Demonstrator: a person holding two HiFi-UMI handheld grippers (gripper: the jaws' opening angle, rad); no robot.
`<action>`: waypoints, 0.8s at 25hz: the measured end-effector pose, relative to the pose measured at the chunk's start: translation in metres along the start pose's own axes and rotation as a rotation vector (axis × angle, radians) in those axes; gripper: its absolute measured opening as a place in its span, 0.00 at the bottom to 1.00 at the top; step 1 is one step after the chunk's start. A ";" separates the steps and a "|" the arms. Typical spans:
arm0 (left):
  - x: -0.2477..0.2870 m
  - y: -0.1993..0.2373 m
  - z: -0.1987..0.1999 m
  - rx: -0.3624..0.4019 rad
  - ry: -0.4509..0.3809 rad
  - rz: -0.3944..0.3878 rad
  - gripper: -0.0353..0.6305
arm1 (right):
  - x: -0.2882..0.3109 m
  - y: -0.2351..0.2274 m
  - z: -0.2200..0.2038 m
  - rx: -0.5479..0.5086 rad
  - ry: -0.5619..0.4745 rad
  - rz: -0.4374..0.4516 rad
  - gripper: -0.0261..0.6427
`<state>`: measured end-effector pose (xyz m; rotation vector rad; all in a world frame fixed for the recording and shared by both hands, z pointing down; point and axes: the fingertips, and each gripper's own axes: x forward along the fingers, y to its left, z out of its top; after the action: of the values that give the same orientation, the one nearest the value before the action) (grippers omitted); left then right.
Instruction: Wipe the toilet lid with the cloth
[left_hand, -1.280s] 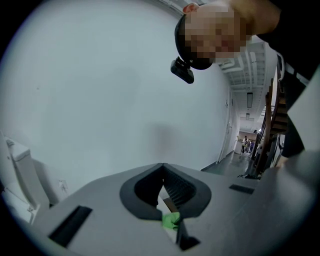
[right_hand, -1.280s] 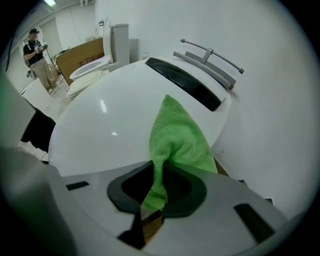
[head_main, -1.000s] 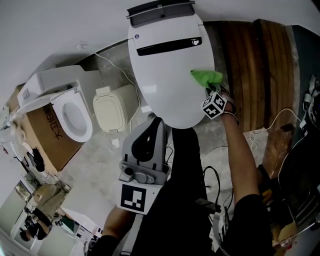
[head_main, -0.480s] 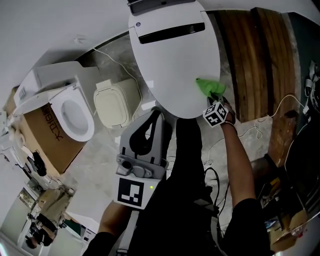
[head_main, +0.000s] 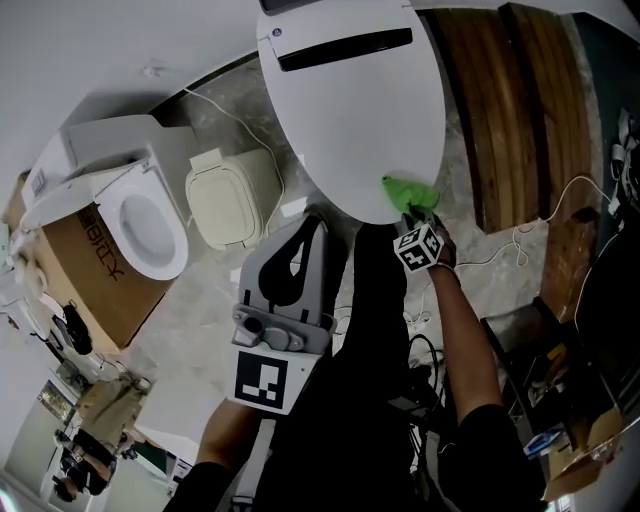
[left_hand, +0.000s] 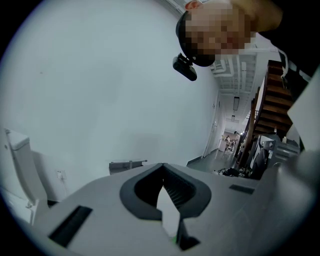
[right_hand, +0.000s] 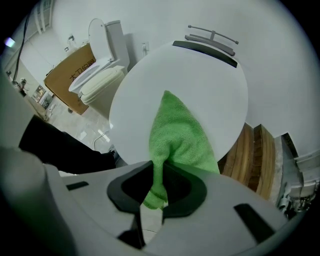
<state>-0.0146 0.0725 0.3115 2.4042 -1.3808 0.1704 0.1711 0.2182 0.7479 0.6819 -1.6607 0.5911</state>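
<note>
Cloth (head_main: 408, 192) on toilet lid (head_main: 350, 120) rim, pinched by right gripper (right_hand: 154, 170) fingers, arm outstretched; left gripper (left_hand: 162, 182) fingers together.

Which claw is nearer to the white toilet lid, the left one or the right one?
Right. The right claw holds the green cloth against the toilet lid at its near right edge. The left claw is shut and empty, short of the lid's near edge.

Spare white toilet (head_main: 150, 228) with its seat ring down and bowl open, printed cardboard box (head_main: 92, 272) touching its near side, cream seat lid (head_main: 232, 200) flat on the grey stone floor (head_main: 190, 310) just beside it, dark wooden planks (head_main: 510, 110) well apart from it
</note>
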 end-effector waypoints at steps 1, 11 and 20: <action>-0.001 0.000 -0.002 -0.001 0.002 -0.002 0.05 | 0.001 0.005 0.000 0.010 0.000 0.003 0.14; -0.007 0.000 -0.013 -0.015 0.019 -0.010 0.05 | 0.001 0.061 -0.003 -0.021 0.039 0.129 0.14; 0.003 0.003 -0.007 -0.034 0.010 0.016 0.05 | -0.073 -0.002 0.067 0.315 -0.284 0.138 0.14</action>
<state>-0.0149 0.0717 0.3192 2.3628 -1.3878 0.1613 0.1373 0.1787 0.6635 0.9165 -1.9091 0.9006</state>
